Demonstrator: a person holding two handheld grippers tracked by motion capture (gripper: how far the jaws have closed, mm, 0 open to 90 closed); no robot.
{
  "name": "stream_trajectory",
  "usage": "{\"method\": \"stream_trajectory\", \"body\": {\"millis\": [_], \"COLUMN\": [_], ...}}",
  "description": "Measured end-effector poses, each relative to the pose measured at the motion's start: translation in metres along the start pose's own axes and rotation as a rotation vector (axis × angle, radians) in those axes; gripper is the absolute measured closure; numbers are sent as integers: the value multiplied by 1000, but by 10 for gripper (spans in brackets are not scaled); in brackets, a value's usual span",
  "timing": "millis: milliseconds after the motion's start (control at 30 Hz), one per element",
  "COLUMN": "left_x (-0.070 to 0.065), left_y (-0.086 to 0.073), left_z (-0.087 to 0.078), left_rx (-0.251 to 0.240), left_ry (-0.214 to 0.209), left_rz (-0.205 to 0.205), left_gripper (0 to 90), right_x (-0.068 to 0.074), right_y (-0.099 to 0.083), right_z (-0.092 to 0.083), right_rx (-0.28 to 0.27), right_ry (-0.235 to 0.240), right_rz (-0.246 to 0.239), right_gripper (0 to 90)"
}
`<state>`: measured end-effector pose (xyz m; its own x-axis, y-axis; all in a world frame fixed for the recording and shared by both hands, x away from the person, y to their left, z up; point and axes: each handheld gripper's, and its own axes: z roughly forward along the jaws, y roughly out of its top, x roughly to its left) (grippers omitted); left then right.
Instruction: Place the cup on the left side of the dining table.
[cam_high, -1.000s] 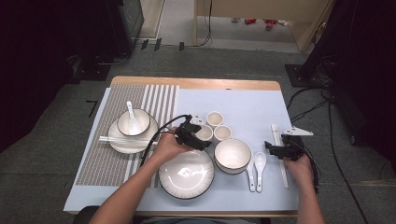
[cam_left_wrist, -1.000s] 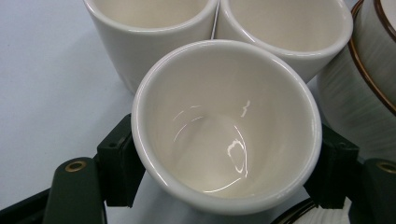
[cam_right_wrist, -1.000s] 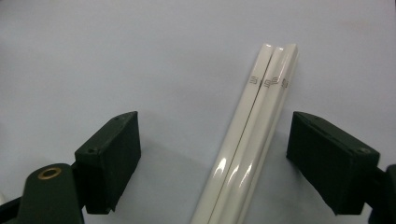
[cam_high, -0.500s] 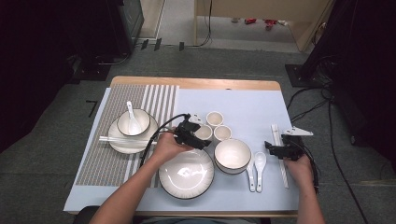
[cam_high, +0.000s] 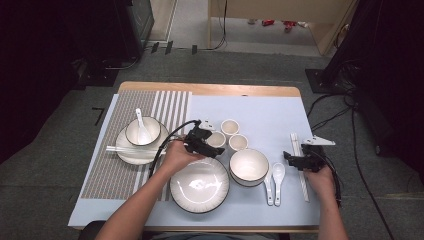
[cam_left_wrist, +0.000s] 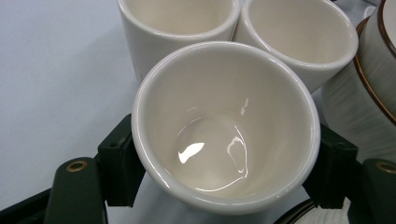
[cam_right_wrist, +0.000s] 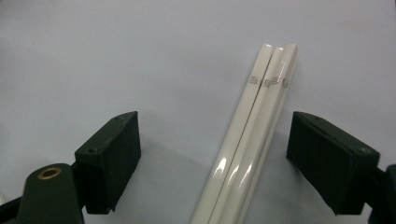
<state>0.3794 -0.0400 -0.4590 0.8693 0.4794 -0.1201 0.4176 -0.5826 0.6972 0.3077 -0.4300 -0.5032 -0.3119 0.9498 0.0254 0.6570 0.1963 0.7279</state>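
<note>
Glazed cream ceramic, the small handleless cup (cam_left_wrist: 224, 126) sits between the pads of the left gripper (cam_left_wrist: 224, 163); the jaws stand wide and both pads lie against its outer wall just under the rim, so I judge it gripped, though whether its foot is on the pale blue mat (cam_high: 260, 110) I cannot tell; it sits at table centre, touching or just beside two matching cups (cam_left_wrist: 299, 42) and near the dark-rimmed bowl (cam_high: 248, 166); stiff, light, and brittle, with a slick tapering wall that could slide in the pads, so a hold across the widest part under the lip seems soundest, and it should be drawn clear of its neighbours without knocking them; the right gripper (cam_right_wrist: 229, 163) hangs open astride a pair of white chopsticks (cam_right_wrist: 252, 140), its pads well apart from them; those too look hard, smooth and prone to roll.
</note>
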Motion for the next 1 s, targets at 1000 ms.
{"method": "stream_trajectory", "body": {"millis": [1000], "left_x": [2], "left_y": [3], "left_z": [-13], "left_rx": [-25], "left_ry": [-1], "left_rz": [-4], "left_gripper": [277], "right_x": [0], "right_y": [0], "right_z": [0], "right_rx": [0], "right_ry": [0], "right_rz": [0], "right_gripper": [172]}}
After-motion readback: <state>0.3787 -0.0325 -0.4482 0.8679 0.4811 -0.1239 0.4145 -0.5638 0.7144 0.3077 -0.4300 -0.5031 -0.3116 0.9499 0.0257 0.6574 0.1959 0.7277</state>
